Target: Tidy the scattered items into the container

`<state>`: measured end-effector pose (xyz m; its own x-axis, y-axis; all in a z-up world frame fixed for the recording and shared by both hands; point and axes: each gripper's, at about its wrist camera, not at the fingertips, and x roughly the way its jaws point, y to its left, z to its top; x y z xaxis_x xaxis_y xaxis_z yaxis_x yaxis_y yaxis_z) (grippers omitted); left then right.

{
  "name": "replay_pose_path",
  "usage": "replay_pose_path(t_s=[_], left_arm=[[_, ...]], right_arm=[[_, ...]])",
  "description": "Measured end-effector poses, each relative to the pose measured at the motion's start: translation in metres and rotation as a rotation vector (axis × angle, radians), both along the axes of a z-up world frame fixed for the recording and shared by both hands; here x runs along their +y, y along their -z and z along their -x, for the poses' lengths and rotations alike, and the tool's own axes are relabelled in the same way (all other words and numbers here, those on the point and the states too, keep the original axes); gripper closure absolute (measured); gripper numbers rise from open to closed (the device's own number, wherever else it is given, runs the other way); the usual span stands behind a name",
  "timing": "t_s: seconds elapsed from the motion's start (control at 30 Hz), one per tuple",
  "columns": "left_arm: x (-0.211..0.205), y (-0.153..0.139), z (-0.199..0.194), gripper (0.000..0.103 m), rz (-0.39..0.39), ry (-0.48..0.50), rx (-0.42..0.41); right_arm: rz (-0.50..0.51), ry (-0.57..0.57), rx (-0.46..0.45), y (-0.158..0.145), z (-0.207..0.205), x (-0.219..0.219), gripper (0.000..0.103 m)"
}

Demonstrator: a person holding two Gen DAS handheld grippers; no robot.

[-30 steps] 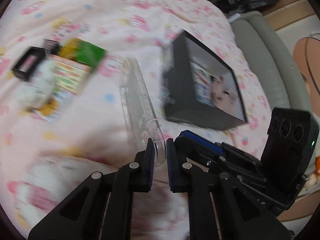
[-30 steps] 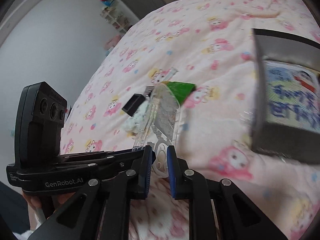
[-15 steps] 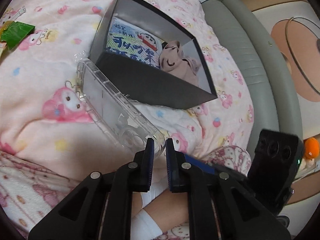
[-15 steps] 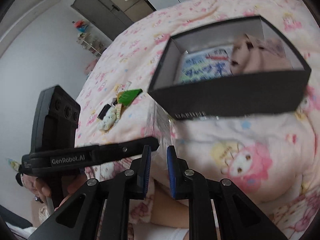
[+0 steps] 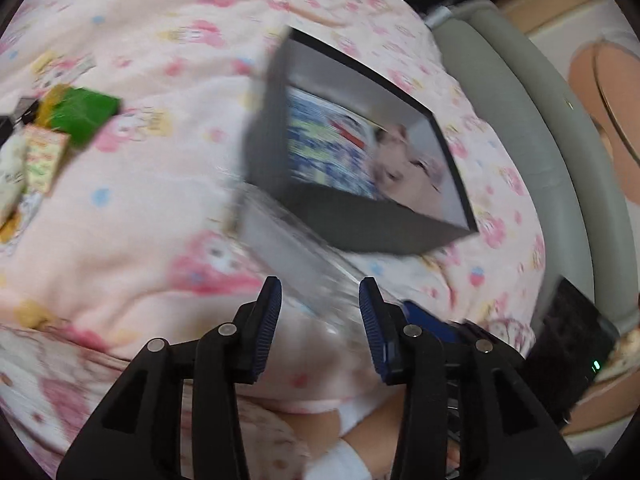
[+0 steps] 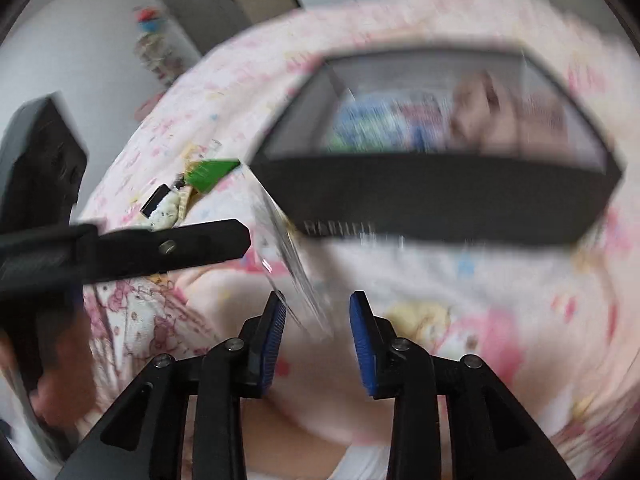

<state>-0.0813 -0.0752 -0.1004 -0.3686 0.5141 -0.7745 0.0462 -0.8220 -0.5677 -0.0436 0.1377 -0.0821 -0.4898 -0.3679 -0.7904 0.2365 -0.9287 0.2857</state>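
Opening tools [image 5: 320, 312] release clear case [image 5: 288, 236].

Glossy clear plastic case [image 5: 296, 248], matt black box [image 5: 360, 220]

black grippers [image 5: 320, 320], blue ribbed pads [image 6: 362, 344], silver screws, white sock [image 5: 340, 460].

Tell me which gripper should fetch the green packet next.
Left, probably. The green packet lies on the left gripper's side, far from the black box. Both jaws are opening off the clear case.
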Motion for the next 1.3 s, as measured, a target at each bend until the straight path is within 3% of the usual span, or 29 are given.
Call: replay_pose_path(t_s=[0.2, 0.3, 0.4, 0.5, 0.57, 0.63, 0.7, 0.73, 0.87, 1.0, 1.13, 1.2, 1.3], left_arm=[[-0.039, 0.027, 0.032, 0.063, 0.080, -0.111, -0.063], [-0.054, 0.029, 0.049, 0.063, 0.091, -0.149, -0.049], [-0.052, 0.037, 0.067, 0.063, 0.063, -0.162, -0.049], [-0.042, 0.046, 0.078, 0.063, 0.038, -0.131, -0.057], [-0.034, 0.050, 0.076, 0.063, 0.061, -0.088, -0.067], [-0.030, 0.053, 0.071, 0.063, 0.112, -0.058, -0.099], [-0.029, 0.062, 0.061, 0.062, 0.213, -0.047, -0.167], [-0.030, 0.064, 0.057, 0.062, 0.222, -0.057, -0.179], [-0.039, 0.063, 0.044, 0.062, 0.123, -0.060, -0.189], [-0.034, 0.068, 0.044, 0.062, 0.118, -0.045, -0.199], [-0.019, 0.066, 0.046, 0.062, 0.193, -0.006, -0.184], [-0.011, 0.065, 0.045, 0.061, 0.245, 0.032, -0.191], [0.002, 0.061, 0.035, 0.061, 0.231, 0.119, -0.183]], right_arm=[[0.018, 0.043, -0.048, 0.004, 0.012, 0.009, 0.074], [0.091, 0.011, 0.022, -0.019, -0.001, 0.018, 0.074], [0.119, 0.057, 0.047, -0.030, 0.002, 0.023, 0.074], [0.099, 0.099, -0.015, -0.016, 0.017, 0.024, 0.074], [0.102, 0.083, -0.045, -0.005, 0.021, 0.018, 0.074], [0.103, 0.046, -0.067, -0.001, 0.020, 0.009, 0.074], [0.080, 0.018, -0.086, 0.002, 0.017, -0.001, 0.074], [0.064, 0.008, -0.090, 0.004, 0.015, -0.005, 0.074], [0.008, -0.003, -0.126, 0.013, 0.001, -0.006, 0.074], [0.075, 0.014, -0.249, 0.032, -0.012, 0.004, 0.074], [0.172, -0.006, -0.320, 0.046, -0.016, 0.000, 0.074], [0.206, -0.007, -0.334, 0.050, -0.016, -0.004, 0.072], [0.176, 0.026, -0.310, 0.048, -0.016, 0.000, 0.072]])
